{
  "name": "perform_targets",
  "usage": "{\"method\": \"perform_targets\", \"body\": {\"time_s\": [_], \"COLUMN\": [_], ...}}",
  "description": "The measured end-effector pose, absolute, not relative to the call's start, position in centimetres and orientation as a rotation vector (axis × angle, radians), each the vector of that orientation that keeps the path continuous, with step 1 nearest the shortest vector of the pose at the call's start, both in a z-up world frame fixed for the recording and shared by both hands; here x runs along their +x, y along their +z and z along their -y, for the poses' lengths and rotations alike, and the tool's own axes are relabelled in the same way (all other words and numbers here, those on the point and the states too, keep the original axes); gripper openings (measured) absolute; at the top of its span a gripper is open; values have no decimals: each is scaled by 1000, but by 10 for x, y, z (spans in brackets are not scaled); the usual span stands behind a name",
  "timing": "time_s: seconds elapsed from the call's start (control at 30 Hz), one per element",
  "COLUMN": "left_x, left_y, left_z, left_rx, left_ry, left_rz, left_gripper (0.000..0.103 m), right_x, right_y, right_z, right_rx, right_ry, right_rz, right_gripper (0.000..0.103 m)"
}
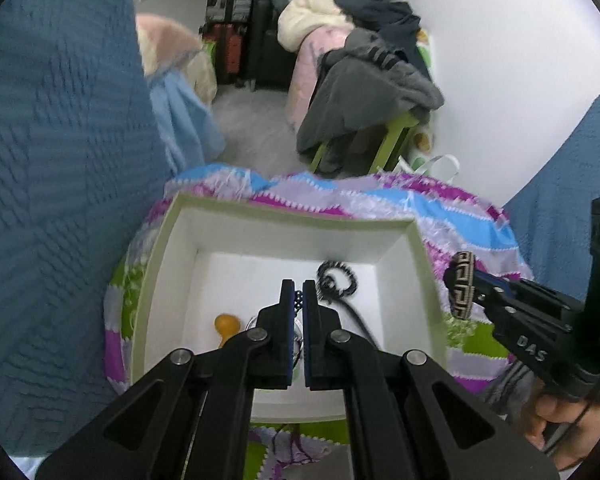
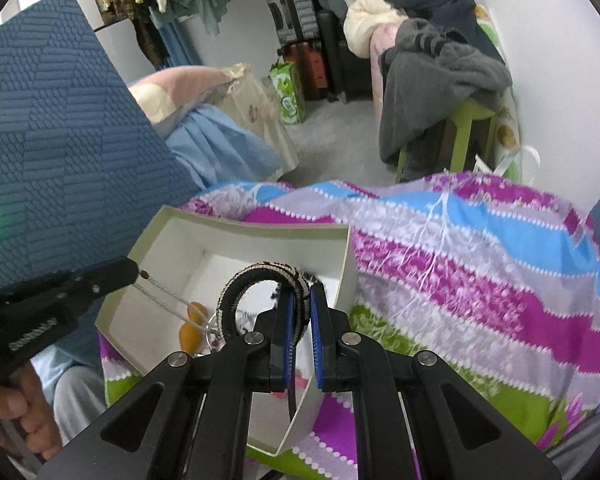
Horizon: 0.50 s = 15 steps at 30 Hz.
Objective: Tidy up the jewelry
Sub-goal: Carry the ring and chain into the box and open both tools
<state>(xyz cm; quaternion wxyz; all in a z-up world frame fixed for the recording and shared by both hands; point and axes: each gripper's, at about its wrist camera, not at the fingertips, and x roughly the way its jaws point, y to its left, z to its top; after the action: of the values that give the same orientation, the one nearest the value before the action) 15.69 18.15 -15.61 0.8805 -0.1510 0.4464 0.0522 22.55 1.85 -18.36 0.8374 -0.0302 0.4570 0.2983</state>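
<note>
A shallow white cardboard box (image 1: 284, 236) with plain matte walls sits on a crinkled bedspread (image 2: 480, 248) striped in magenta, sky blue, lilac and green. Over the box, the left gripper (image 1: 299, 292) has its blue-padded fingers nearly closed on a thin beaded chain (image 2: 162, 292), which runs taut down to a smooth amber-orange pendant (image 1: 227, 325) lying on the box floor. Near the far right corner of the box lies a coiled black spiral hair tie (image 1: 337, 278).

The right gripper (image 2: 301, 308) pinches a stiff round bangle (image 2: 262, 280), woven in a black-and-cream Greek-key pattern with a dark ribbed inner face; it hangs above the box's right wall. White letters on the right gripper's black body read "DAS" in the left wrist view. A textured blue quilted cushion (image 1: 60, 160) rises to the left, and a grey fleece (image 2: 440, 76) is draped over a lime-green stool (image 2: 466, 128) behind.
</note>
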Motion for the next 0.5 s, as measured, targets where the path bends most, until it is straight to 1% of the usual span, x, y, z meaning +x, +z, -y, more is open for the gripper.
{"method": "perform_targets", "body": {"time_s": [0.2, 0.23, 0.3, 0.37, 0.4, 0.43, 0.47, 0.5], "left_x": [154, 153, 151, 150, 150, 149, 147, 146], "left_y": [-173, -173, -170, -168, -167, -165, -162, -158], "left_z": [-189, -189, -189, -188, -189, -189, -189, -189], "left_rx": [-342, -348, -341, -327, -327, -331, -333, -326], "left_ry": [111, 106, 111, 123, 122, 122, 131, 143], "left_rz": [-967, -966, -964, -970, -977, -981, -977, -964], "left_gripper": [3, 3, 3, 4, 12, 30, 40, 57], "right_x": [220, 220, 219, 217, 216, 215, 213, 213], "right_y": [-202, -202, -200, -194, -190, -187, -181, -177], "right_z": [-27, -28, -28, -29, -28, -28, -26, -26], "right_rx": [-89, -89, -87, -94, -96, -96, -97, -99], "right_ry": [647, 648, 662, 671, 674, 679, 685, 686], "right_rz": [-1026, -1032, -1032, -1022, -1012, -1004, -990, -984], "right_gripper": [7, 9, 15, 31, 32, 32, 32, 32]}}
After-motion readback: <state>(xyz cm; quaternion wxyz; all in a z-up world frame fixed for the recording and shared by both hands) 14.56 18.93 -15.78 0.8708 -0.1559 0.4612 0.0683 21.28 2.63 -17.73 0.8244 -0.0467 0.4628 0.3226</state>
